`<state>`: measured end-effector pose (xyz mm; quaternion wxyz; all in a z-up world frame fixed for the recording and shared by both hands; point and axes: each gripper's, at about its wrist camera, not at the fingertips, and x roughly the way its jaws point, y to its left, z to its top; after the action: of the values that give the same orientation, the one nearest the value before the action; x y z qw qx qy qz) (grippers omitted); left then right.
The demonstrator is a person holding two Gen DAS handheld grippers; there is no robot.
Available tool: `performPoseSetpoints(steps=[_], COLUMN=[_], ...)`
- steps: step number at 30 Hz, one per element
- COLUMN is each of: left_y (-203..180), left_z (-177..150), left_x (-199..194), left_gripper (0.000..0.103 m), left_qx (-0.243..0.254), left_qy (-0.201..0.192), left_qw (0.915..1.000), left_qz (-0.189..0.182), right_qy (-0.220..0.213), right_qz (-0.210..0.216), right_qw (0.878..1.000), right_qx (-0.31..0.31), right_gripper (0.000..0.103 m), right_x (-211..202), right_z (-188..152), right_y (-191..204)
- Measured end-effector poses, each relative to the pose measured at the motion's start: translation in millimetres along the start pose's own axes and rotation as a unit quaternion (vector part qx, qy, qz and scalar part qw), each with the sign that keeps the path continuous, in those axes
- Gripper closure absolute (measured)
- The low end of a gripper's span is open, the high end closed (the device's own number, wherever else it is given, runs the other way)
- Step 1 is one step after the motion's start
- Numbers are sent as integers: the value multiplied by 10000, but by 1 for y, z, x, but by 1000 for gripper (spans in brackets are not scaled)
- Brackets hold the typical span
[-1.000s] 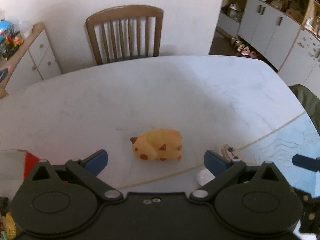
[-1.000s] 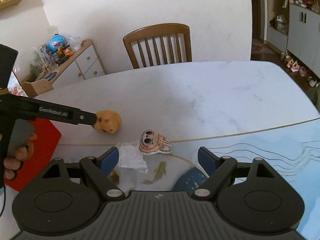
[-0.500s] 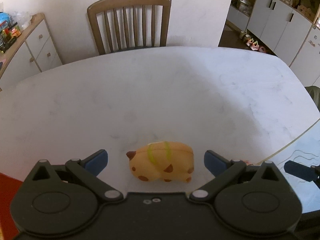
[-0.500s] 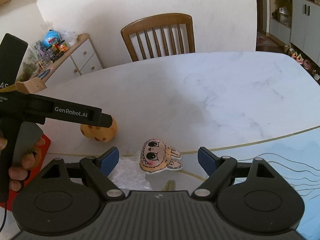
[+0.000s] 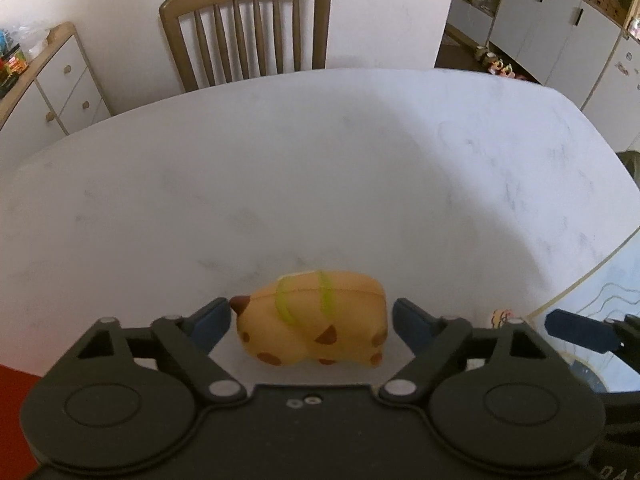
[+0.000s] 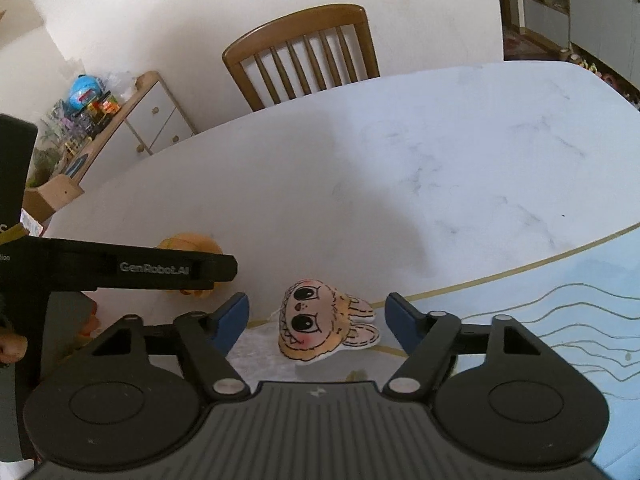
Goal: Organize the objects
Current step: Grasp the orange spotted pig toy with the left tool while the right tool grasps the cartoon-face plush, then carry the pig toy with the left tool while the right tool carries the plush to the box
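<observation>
Now I see my left gripper (image 5: 311, 316) with jaws spread around the orange cat toy (image 5: 314, 317) on the counter (image 5: 320, 184); my right gripper (image 6: 317, 317), jaws apart, frames the flat plush face (image 6: 316, 330).

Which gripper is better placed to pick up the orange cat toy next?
Left. The left gripper is open with the orange cat toy between its fingers. The right gripper is open around the flat big-eyed plush instead.
</observation>
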<state>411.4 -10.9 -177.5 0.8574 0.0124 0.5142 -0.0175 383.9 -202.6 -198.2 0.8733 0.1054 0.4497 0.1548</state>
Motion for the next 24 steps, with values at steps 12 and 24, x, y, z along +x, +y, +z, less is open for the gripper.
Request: performPoseSetpoints(steps=[12,24], left_y=[-5,-1], left_z=[-7,-14], left_x=[-3,-20], left_gripper=[30,31], left_qx=[156,228], left_qy=[-116,-212], left_qw=[9998,9995], left_qz=[29,-47], right_qy=[-18,1], right_qz=[-131,-184], right_qw=[9999,9997], right_qx=[31,-143], right_gripper=[59,62], right_x=[3,5], right_z=[0,3], right_y=[3,10])
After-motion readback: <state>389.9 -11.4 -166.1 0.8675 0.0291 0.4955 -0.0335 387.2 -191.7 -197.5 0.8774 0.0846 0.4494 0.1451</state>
